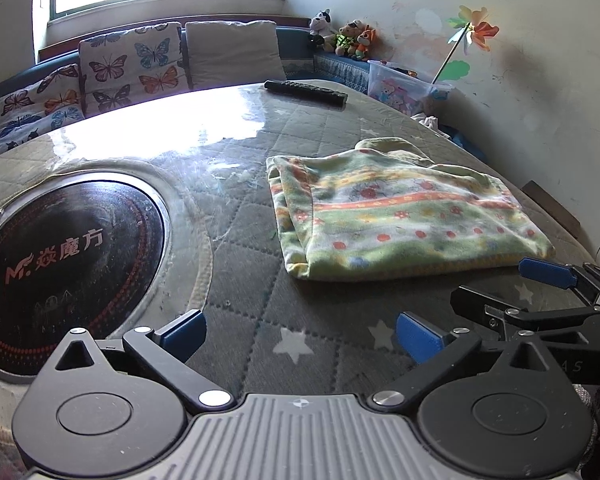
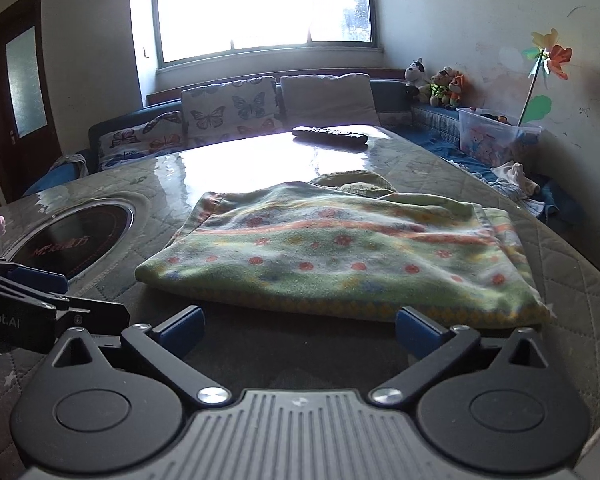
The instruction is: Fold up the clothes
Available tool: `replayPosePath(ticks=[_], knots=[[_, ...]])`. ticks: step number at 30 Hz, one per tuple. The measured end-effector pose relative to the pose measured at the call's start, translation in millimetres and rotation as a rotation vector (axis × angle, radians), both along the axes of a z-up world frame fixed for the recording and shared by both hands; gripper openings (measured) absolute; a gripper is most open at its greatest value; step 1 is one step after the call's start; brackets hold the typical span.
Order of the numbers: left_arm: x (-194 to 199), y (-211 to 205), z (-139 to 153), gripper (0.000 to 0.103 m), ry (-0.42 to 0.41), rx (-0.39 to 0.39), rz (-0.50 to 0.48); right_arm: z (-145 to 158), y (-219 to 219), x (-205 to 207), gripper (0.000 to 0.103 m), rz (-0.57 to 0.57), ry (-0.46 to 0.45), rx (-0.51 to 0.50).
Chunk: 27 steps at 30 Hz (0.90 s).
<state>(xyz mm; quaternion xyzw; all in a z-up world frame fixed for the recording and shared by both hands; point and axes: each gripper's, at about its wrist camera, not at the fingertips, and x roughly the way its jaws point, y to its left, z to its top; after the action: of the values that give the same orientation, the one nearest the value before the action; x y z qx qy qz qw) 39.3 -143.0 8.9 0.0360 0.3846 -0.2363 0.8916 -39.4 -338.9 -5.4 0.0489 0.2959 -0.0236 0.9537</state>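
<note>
A folded green fleece garment (image 1: pixel 396 216) with orange stripes and red dots lies flat on the quilted table; it also shows in the right wrist view (image 2: pixel 340 256). My left gripper (image 1: pixel 300 336) is open and empty, over the table to the left of and nearer than the garment. My right gripper (image 2: pixel 300 332) is open and empty, just short of the garment's near edge. The right gripper also shows at the right edge of the left wrist view (image 1: pixel 512 280), and the left gripper shows at the left edge of the right wrist view (image 2: pixel 40 280).
A round black induction hob (image 1: pixel 60 272) is set into the table at the left. A black remote (image 1: pixel 306 92) lies at the table's far edge. Butterfly cushions (image 1: pixel 132 64), plush toys (image 1: pixel 348 36) and a plastic box (image 1: pixel 404 84) stand behind on the sofa.
</note>
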Motion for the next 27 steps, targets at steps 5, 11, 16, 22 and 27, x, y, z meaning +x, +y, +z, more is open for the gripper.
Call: replayPosePath(ticks=[5,11,16,22,27], knots=[[-7.9,2.5,1.8,0.103,0.001,-0.016,0.004,-1.0,4.4,-7.0,0.103,-0.017,0.004,-0.024],[-18.7,4.2,2.7,0.103,-0.01,-0.011,0.007,-2.3,5.5,-17.6,0.103,-0.03,0.001,-0.026],[-28.2,4.6,2.4,0.103,-0.017,-0.006,0.006,-1.6,6.9,-25.1,0.103,-0.044,-0.006,-0.029],[-39.4,6.9,0.4,0.103,-0.028,0.003,0.009,-1.3,8.1,-31.7,0.103,-0.059,-0.01,-0.033],[-45.7,8.4,-1.8,0.103,-0.034,0.006,0.016,-3.0,10.7,-39.3,0.103,-0.061,-0.014,-0.035]])
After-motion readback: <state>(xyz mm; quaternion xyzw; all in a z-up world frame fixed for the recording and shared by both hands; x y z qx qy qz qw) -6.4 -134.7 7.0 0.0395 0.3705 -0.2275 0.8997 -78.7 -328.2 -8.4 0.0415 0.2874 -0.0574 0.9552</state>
